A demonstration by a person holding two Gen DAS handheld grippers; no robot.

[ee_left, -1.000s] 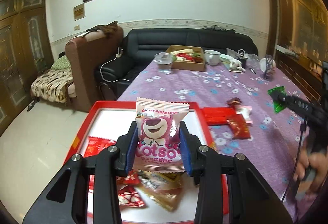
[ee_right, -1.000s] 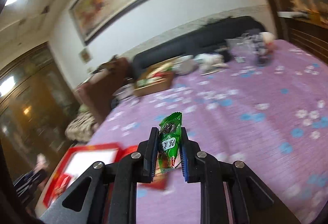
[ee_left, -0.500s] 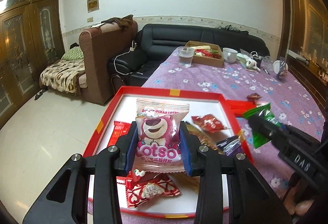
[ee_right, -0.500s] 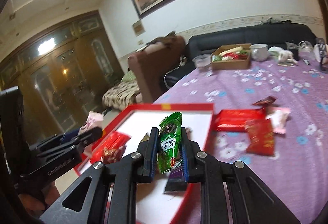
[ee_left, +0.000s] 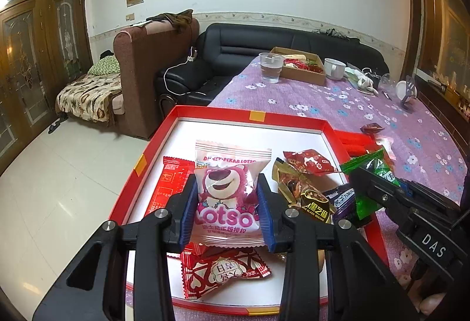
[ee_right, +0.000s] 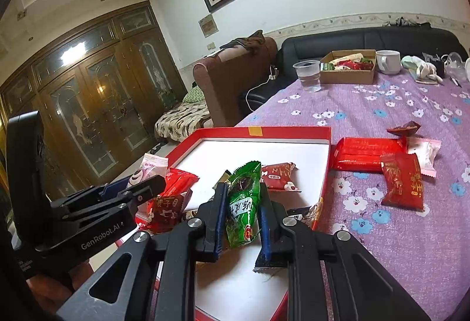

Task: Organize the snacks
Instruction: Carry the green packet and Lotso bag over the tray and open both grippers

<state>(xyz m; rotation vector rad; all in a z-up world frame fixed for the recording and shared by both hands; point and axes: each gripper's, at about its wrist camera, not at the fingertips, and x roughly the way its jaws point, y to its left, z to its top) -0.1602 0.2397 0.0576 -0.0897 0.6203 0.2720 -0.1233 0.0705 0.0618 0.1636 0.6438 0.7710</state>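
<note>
A glossy pink bear-printed snack packet (ee_left: 227, 197) is clamped upright in the left gripper (ee_left: 227, 210) above the shallow red-rimmed, white-floored cardboard tray (ee_left: 252, 116). Beside it, a crinkled green foil sachet (ee_right: 243, 207) is pinched by the right gripper (ee_right: 241, 216), angled downward over the tray.

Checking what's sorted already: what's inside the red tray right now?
Loose snack packets lie in the red tray: a red heart-print one, a black sesame one, other red ones. Both grippers' held packets hide some of the tray floor.
</note>
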